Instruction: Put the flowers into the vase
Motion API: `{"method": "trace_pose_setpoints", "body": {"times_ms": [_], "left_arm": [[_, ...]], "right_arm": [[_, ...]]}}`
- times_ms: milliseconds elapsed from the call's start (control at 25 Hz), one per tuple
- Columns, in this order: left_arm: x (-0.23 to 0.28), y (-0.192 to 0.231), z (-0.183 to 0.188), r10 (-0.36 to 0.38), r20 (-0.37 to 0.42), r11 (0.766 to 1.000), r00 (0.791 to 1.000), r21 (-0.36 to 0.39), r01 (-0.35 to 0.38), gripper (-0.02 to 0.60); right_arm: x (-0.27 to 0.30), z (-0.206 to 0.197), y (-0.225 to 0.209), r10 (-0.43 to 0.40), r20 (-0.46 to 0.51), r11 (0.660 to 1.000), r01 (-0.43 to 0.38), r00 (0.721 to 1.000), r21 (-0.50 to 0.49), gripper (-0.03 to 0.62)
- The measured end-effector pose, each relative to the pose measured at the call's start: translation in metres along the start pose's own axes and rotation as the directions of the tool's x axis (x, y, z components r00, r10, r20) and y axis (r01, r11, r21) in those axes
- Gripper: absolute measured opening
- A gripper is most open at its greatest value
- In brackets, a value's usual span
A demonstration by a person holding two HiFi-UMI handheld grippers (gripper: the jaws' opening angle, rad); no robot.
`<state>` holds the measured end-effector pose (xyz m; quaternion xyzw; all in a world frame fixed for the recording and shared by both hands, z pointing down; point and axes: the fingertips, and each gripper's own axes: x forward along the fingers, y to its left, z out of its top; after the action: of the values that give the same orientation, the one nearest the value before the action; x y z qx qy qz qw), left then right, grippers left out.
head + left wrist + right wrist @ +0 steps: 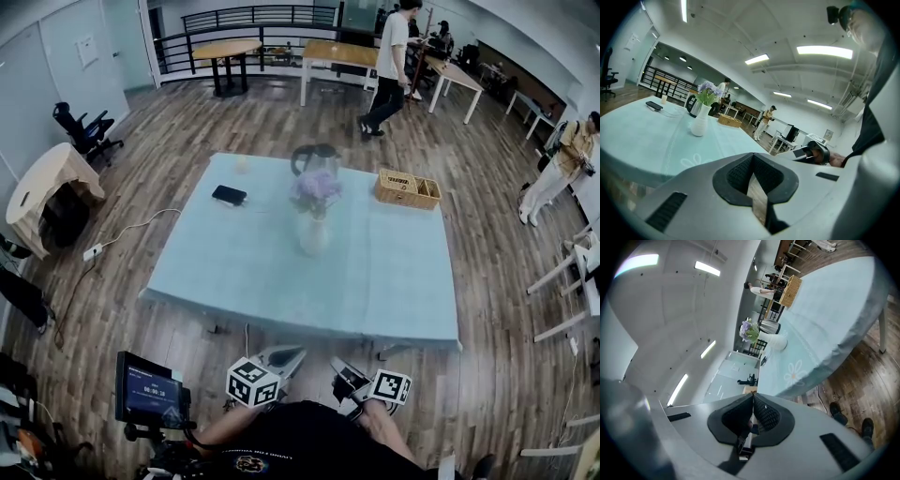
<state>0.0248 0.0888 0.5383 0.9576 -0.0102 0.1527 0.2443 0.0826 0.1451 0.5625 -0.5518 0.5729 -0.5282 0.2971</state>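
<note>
Flowers (316,187) stand in vase (313,234) on table (234,272); job looks done. Left claw (284,359) and right claw (343,371) pinched together, empty, parked by my body.

I wear a black top (309,436) with a small round emblem (248,462) at the bottom centre of the head view, and my forearms come out of it with no sleeve over them. My left gripper (286,356) and right gripper (339,368) are pale grey shells, each carrying a white cube (253,382) printed with black square markers. Seen close, each shell has a black collar (787,185) round dark ribbed fingers (739,171), with dark rectangular slots (665,211) to either side.
</note>
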Motion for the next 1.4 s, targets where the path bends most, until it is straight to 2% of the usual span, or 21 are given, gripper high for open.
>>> {"method": "trace_pose_setpoints", "body": {"times_ms": [200, 400, 600, 760, 1080, 1280, 1400], "left_arm": [[-0.008, -0.016, -0.007, 0.0, 0.013, 1.0, 1.0, 0.011, 0.0, 0.008], [-0.015, -0.031, -0.014, -0.006, 0.026, 1.0, 1.0, 0.021, 0.006, 0.008], [-0.028, -0.052, -0.034, -0.015, 0.031, 0.999, 0.999, 0.029, 0.014, 0.008], [-0.04, -0.064, -0.053, -0.016, 0.032, 0.999, 0.999, 0.036, 0.015, 0.008], [-0.046, -0.069, -0.064, -0.001, 0.019, 1.0, 1.0, 0.023, 0.001, 0.008], [-0.052, -0.067, -0.071, 0.012, 0.006, 1.0, 1.0, 0.009, -0.012, 0.008], [-0.055, -0.068, -0.075, 0.021, 0.002, 1.0, 1.0, 0.006, -0.021, 0.008]], "right_arm": [[-0.016, -0.01, 0.001, -0.01, 0.007, 1.0, 0.01, 1.0, -0.006, 0.018], [-0.027, -0.017, 0.013, 0.043, 0.02, 0.999, -0.043, 0.999, -0.034, 0.02], [-0.051, -0.043, 0.006, 0.005, 0.028, 1.0, -0.004, 1.0, -0.018, 0.02], [-0.06, -0.061, 0.012, 0.073, 0.036, 0.997, -0.072, 0.997, -0.043, 0.019], [-0.068, -0.074, 0.004, 0.017, 0.02, 1.0, -0.017, 1.0, -0.009, 0.019], [-0.064, -0.08, 0.009, 0.054, 0.011, 0.998, -0.054, 0.998, -0.011, 0.02], [-0.068, -0.087, 0.0, 0.003, -0.001, 1.0, -0.003, 1.0, 0.011, 0.019]]}}
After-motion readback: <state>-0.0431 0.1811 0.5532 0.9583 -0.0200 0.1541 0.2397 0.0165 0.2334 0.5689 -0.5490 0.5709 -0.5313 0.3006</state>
